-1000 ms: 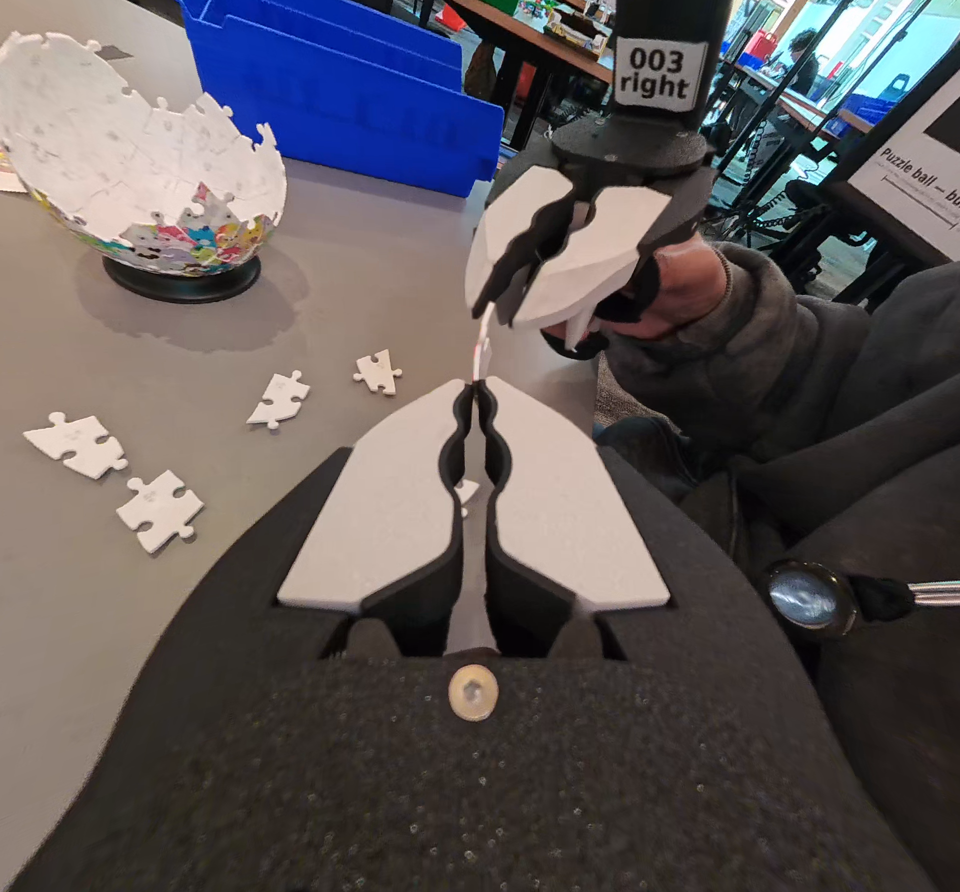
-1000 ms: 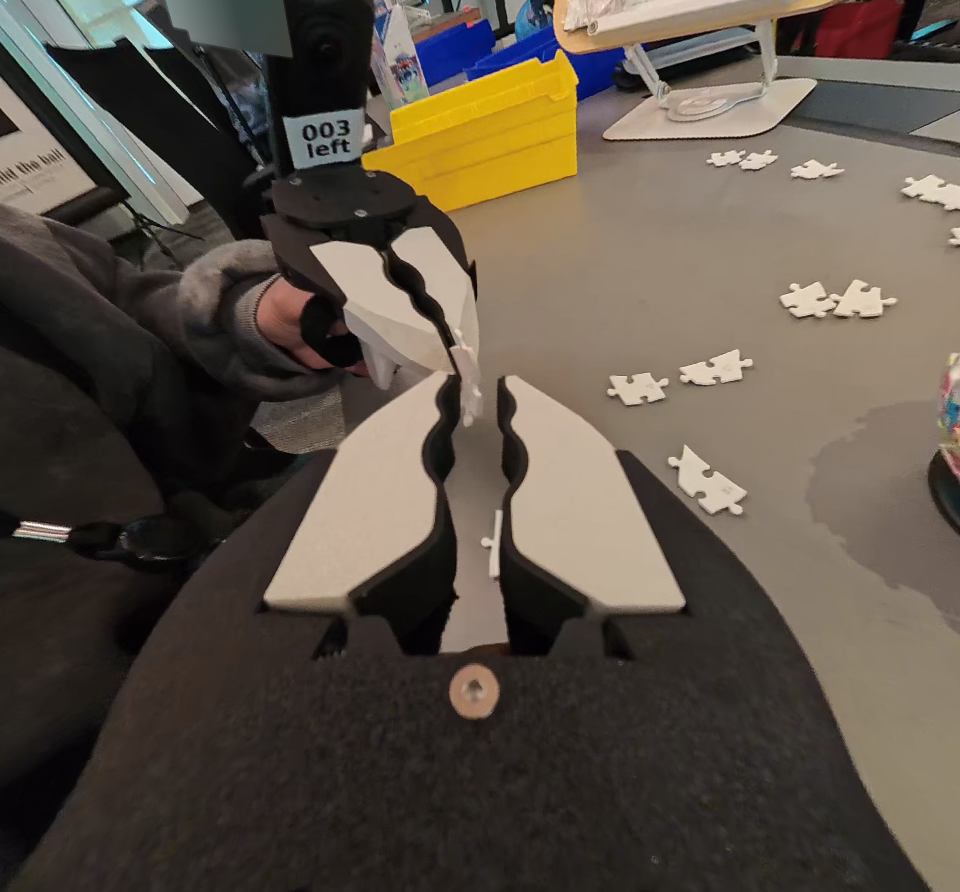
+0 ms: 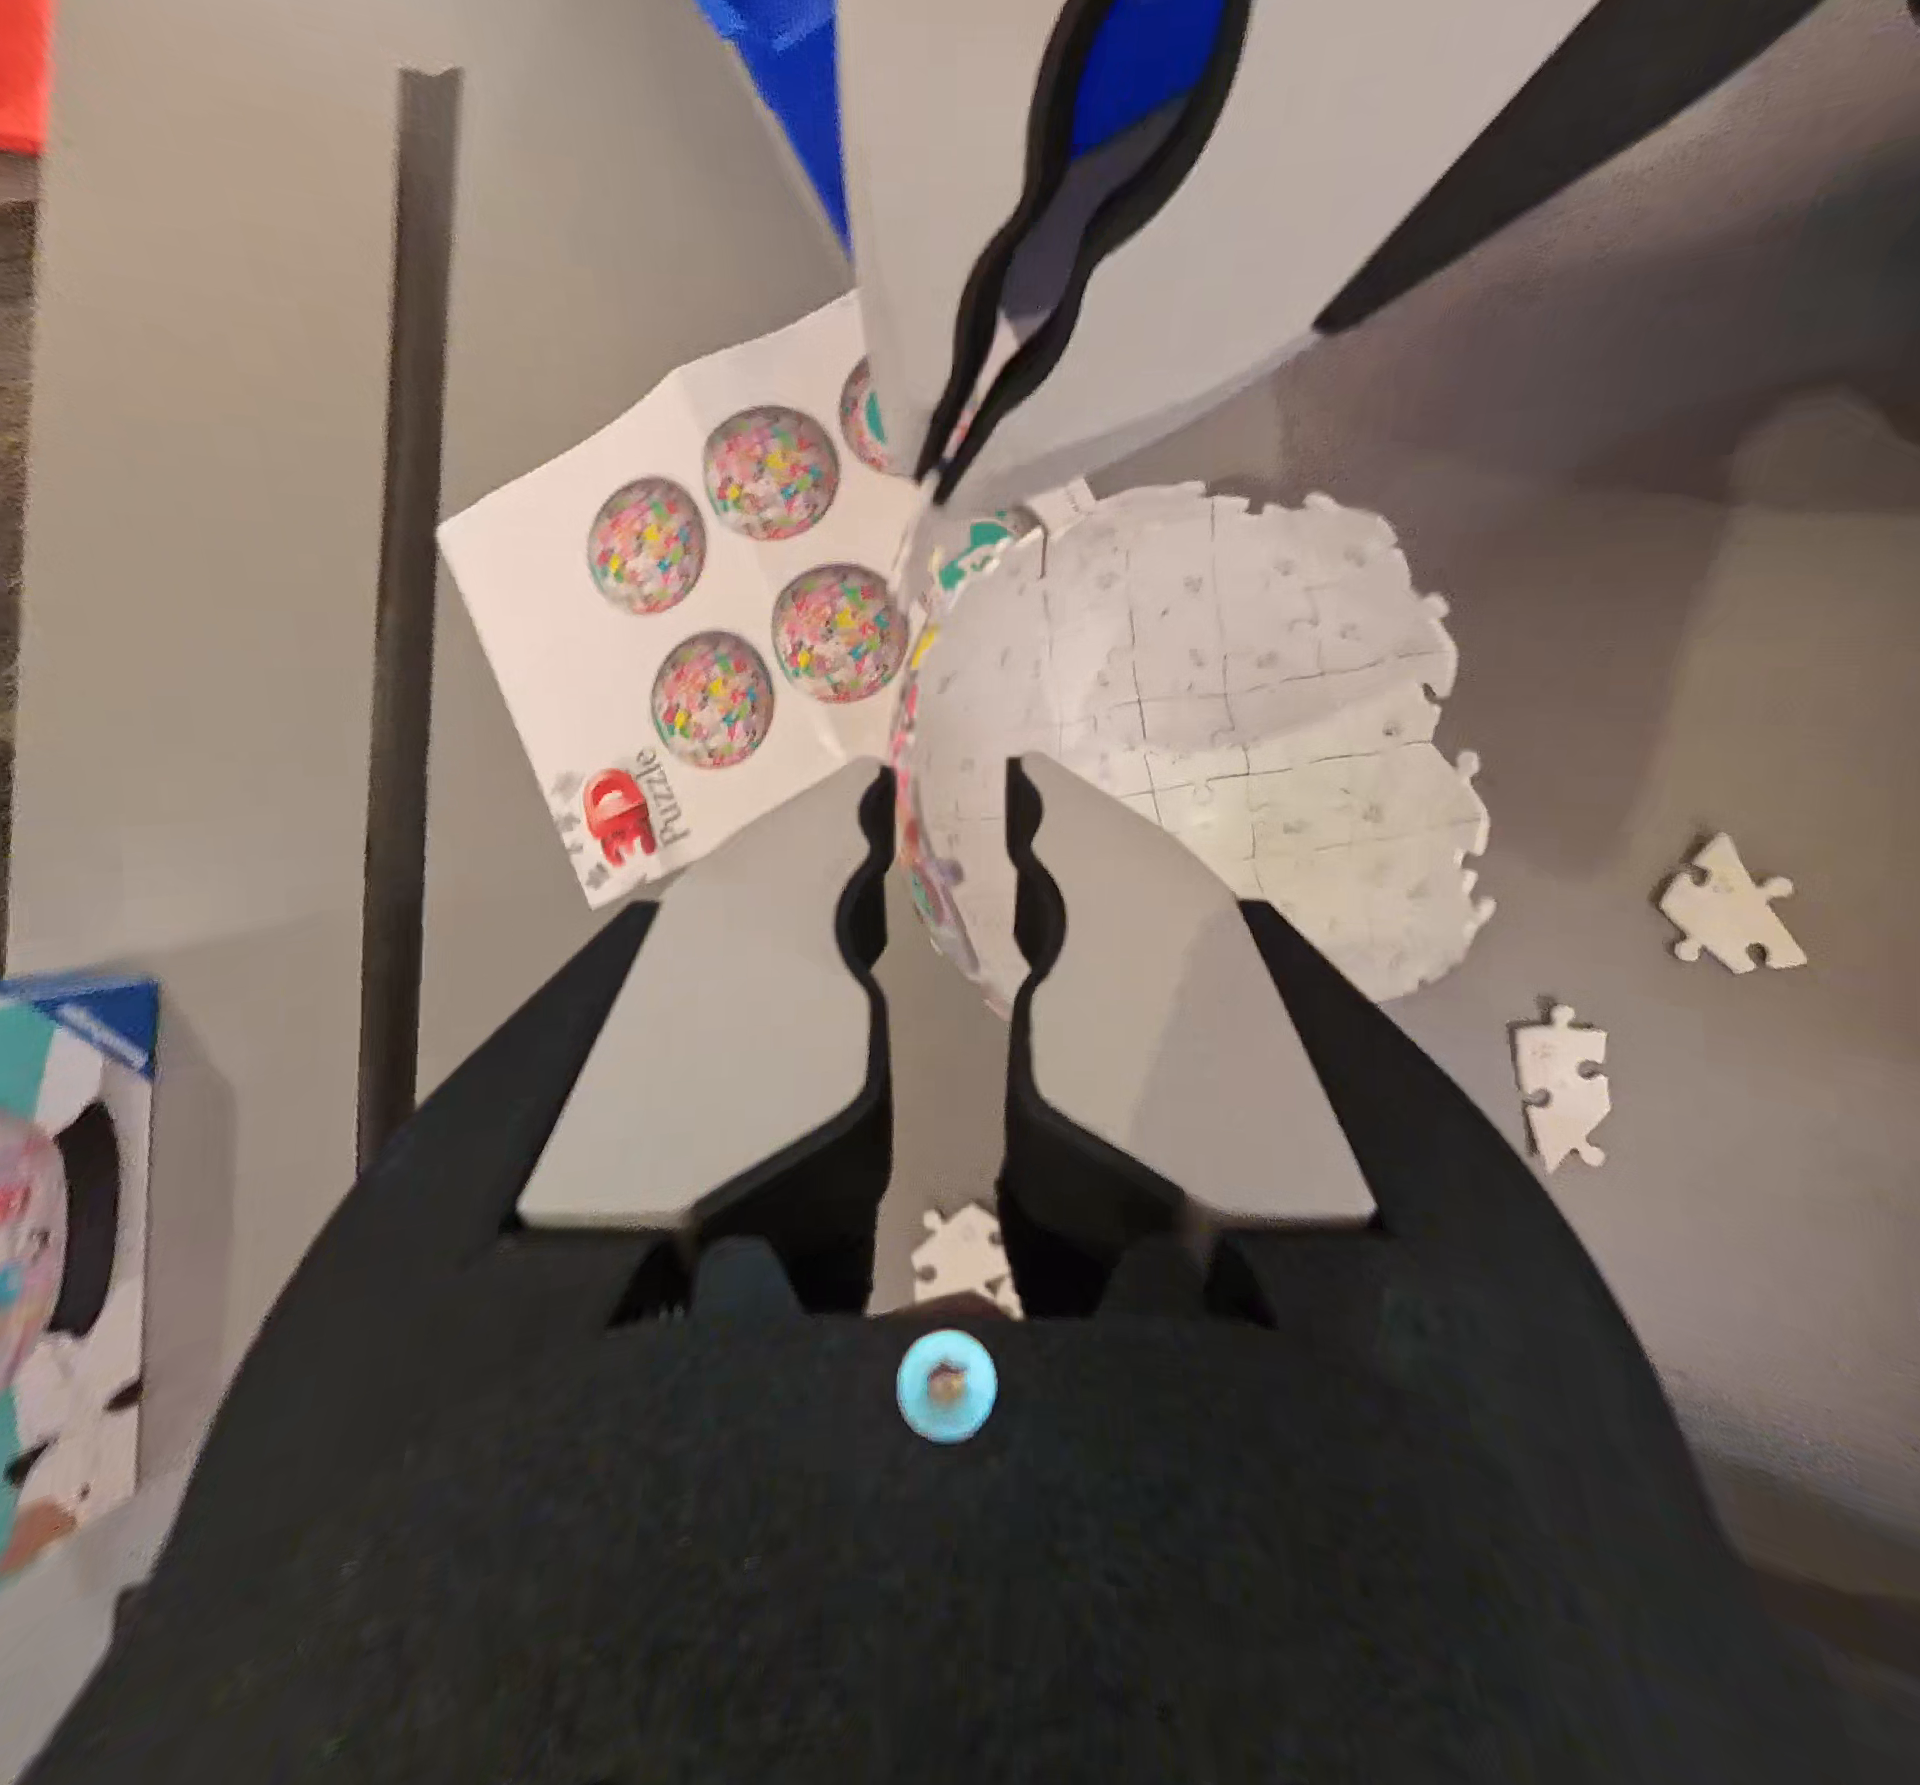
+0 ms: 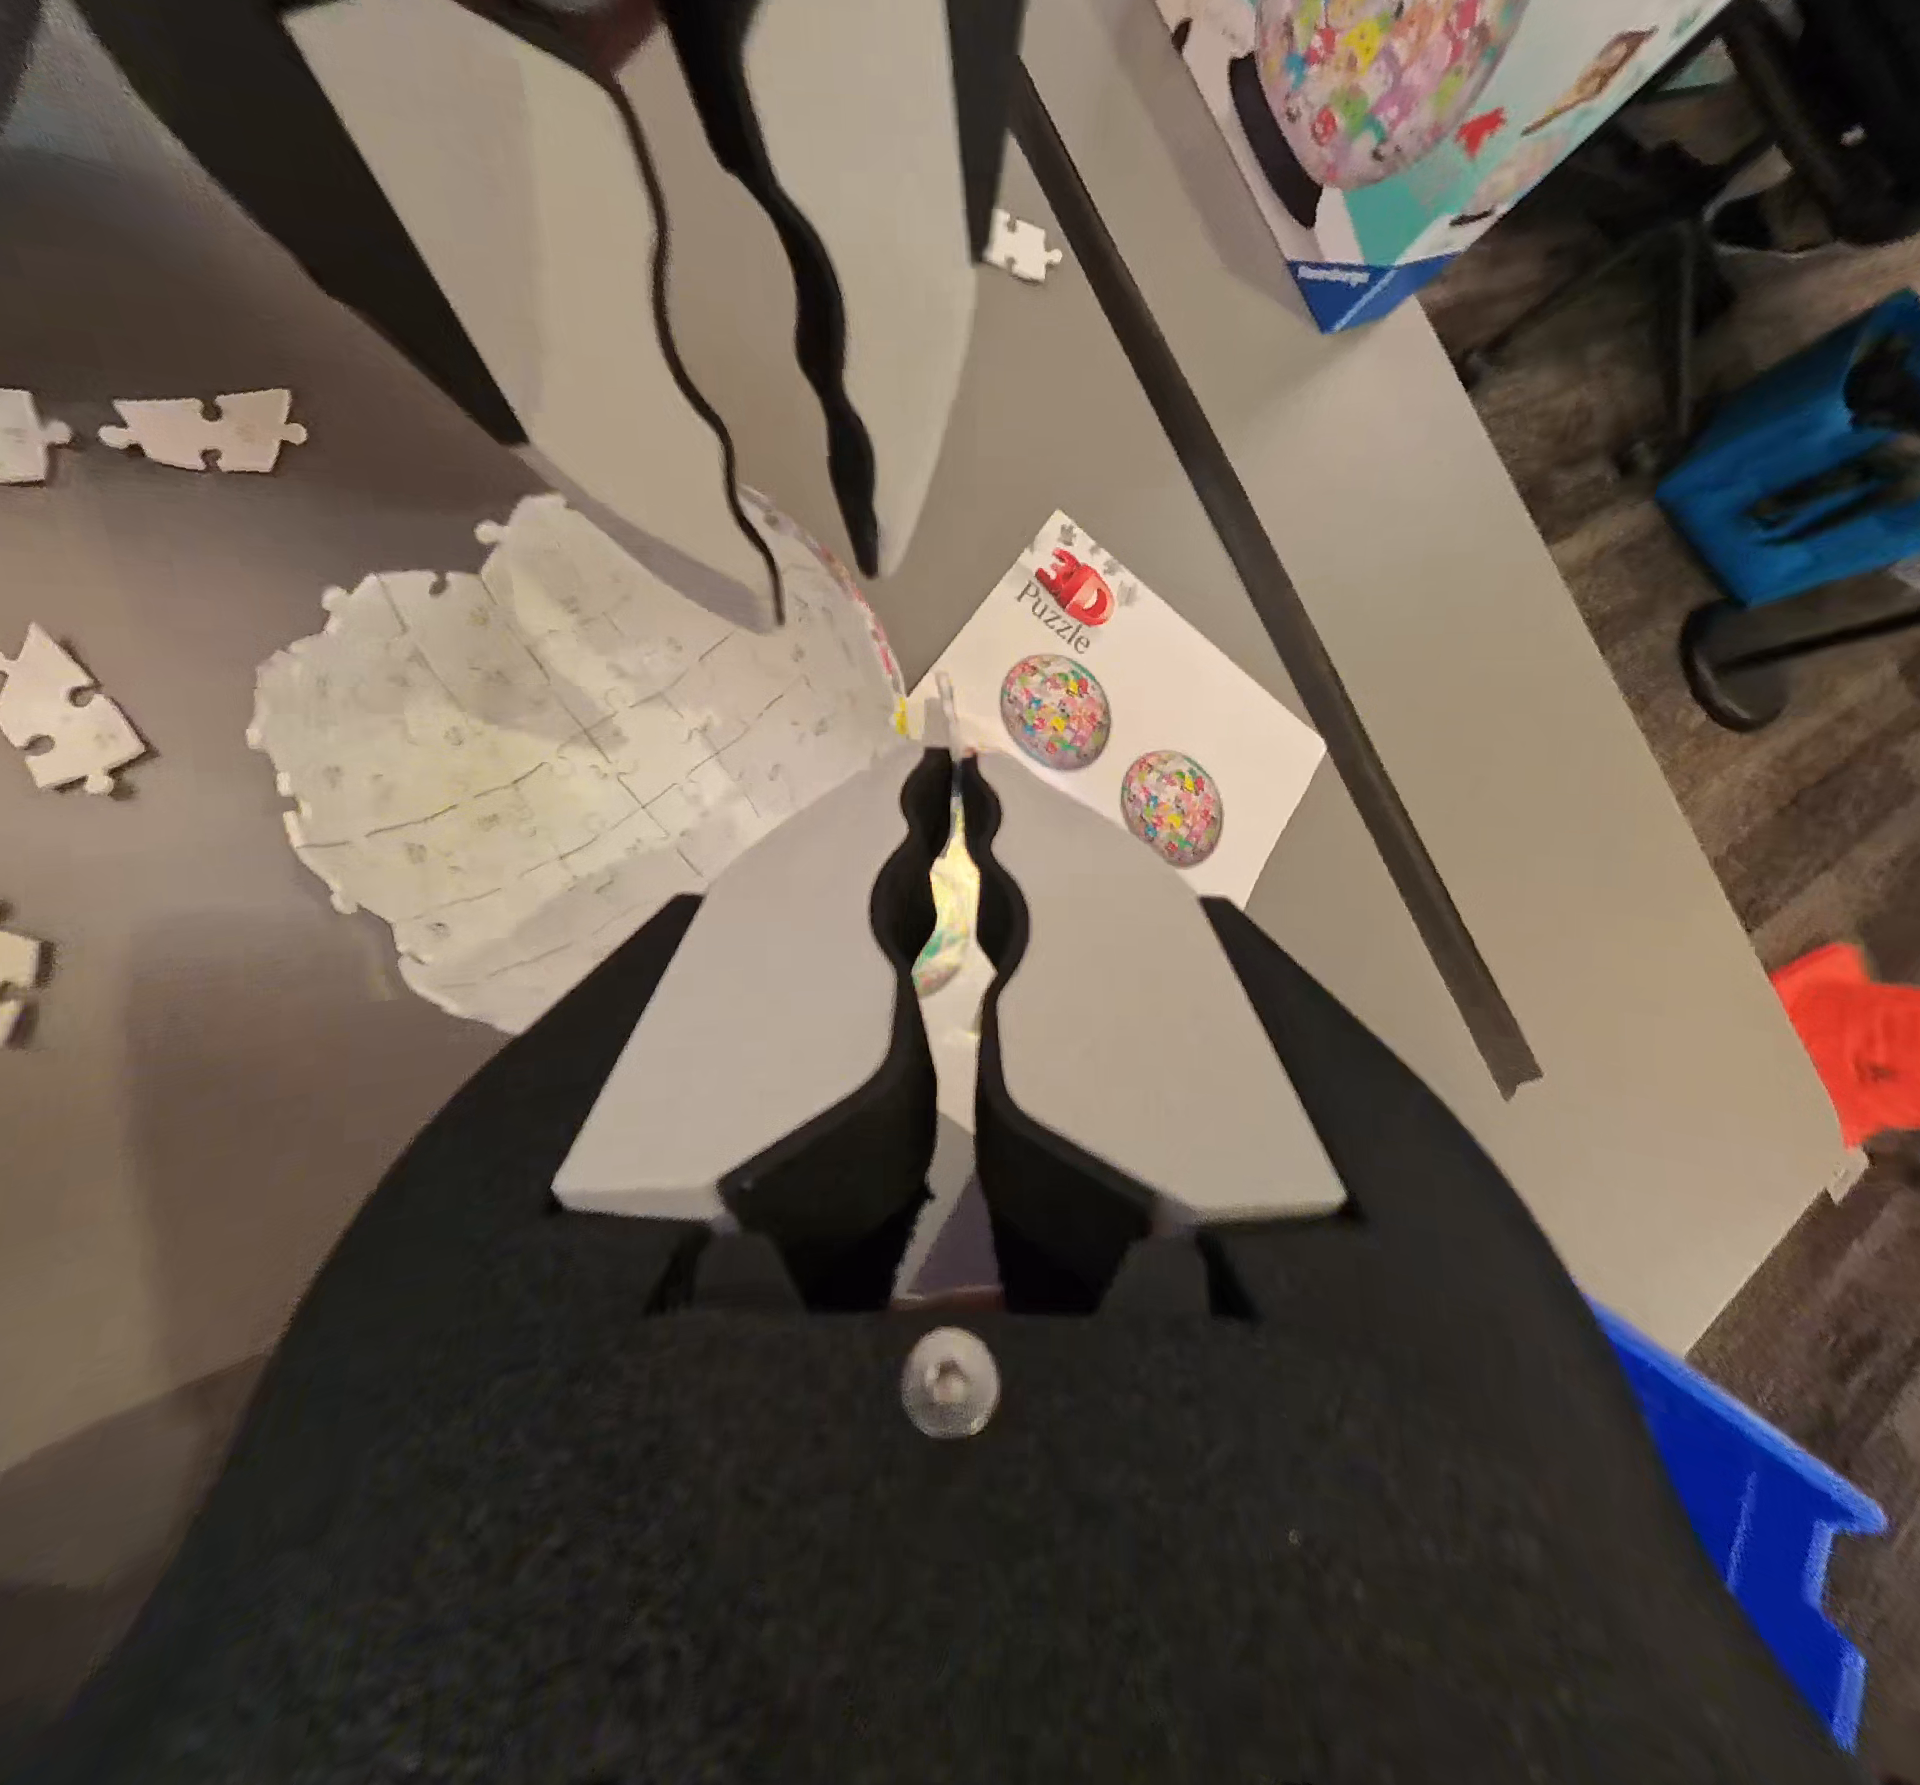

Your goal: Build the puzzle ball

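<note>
While both hover over the half-built puzzle ball point(image 3: 1226, 696), left hand-held gripper point(image 3: 943, 771) straddles its rim, parted; right hand-held gripper point(image 4: 957, 759) pinches a puzzle piece point(image 4: 945, 712).

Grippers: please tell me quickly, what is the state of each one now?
Left gripper: open, its fingers straddling the rim of the half-built puzzle ball.
Right gripper: shut on a puzzle piece at the ball's rim.

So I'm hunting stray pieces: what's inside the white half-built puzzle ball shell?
The half-built puzzle ball shell shows only its bare white inner faces, with no loose piece visible inside. The two grippers cover its near rim.
</note>
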{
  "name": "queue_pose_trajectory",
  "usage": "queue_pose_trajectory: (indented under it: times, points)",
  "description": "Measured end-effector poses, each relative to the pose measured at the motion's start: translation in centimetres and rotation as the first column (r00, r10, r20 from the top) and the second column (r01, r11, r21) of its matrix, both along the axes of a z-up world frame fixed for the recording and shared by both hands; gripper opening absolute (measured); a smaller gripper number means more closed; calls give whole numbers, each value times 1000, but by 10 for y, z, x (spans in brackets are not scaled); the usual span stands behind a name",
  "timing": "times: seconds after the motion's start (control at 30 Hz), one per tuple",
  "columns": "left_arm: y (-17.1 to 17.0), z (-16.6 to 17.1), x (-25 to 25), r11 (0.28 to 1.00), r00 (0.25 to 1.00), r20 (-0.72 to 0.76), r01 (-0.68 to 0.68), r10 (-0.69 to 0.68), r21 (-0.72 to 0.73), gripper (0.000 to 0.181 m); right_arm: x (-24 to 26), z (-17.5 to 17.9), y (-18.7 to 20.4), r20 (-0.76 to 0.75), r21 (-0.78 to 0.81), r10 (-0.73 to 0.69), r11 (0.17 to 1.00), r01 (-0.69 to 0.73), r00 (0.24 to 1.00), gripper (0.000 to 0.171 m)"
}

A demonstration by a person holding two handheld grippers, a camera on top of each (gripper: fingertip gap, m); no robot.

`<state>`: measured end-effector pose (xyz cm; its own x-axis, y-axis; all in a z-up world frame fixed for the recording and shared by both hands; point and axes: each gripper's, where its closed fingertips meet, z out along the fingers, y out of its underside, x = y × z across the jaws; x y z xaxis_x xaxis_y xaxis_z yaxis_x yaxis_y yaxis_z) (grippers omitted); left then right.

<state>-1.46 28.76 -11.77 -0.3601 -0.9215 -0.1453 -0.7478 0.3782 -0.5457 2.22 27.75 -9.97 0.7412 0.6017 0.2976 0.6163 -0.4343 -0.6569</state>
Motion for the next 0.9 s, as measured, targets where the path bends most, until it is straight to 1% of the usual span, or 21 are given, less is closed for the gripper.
queue_pose_trajectory:
  times: [0.1, 0.17, 0.23, 0.27, 0.3, 0.37, 0.4, 0.5, 0.63, 0.8, 0.9]
  points:
    - [7, -13, 5, 996, 996, -72, 60, -55, 73, 11, 3, -3, 3, 5, 14, 39, 999, -39, 999, 2]
    - [13, -21, 5, 987, 992, -106, 86, -71, 138, 11, 0, 2, 3, -43, 53, 80, 996, -78, 996, 2]
    - [14, -25, 8, 984, 990, -118, 100, -82, 148, 11, 0, 8, 2, -50, 89, 106, 991, -101, 993, 2]
    - [14, -26, 10, 985, 990, -116, 99, -82, 142, 11, 4, 10, 3, -30, 108, 90, 990, -86, 995, 2]
    - [14, -27, 12, 987, 990, -113, 98, -84, 129, 11, 3, 11, 1, -28, 112, 82, 991, -79, 996, 2]
    - [14, -30, 15, 990, 989, -115, 101, -90, 99, 5, -2, 9, -5, -33, 138, 79, 988, -74, 996, 2]
    - [15, -31, 15, 991, 990, -113, 98, -87, 91, 4, -2, 6, -8, -6, 155, 76, 985, -74, 997, 2]
    - [16, -36, 18, 995, 990, -115, 90, -84, 48, 4, 4, 6, -7, 95, 237, 1, 971, -24, 995, 2]
    - [14, -46, 16, 994, 983, -150, 106, -104, 5, 2, 3, -7, 0, 84, 158, -35, 987, 22, 996, 2]
    - [16, -50, 12, 988, 983, -140, 101, -118, -118, 3, 1, -25, 3, 66, 94, 1, 996, -7, 998, 2]
    - [17, -52, 10, 982, 982, -136, 107, -129, -156, 3, 0, -33, 8, 69, 74, 5, 997, -10, 998, 2]
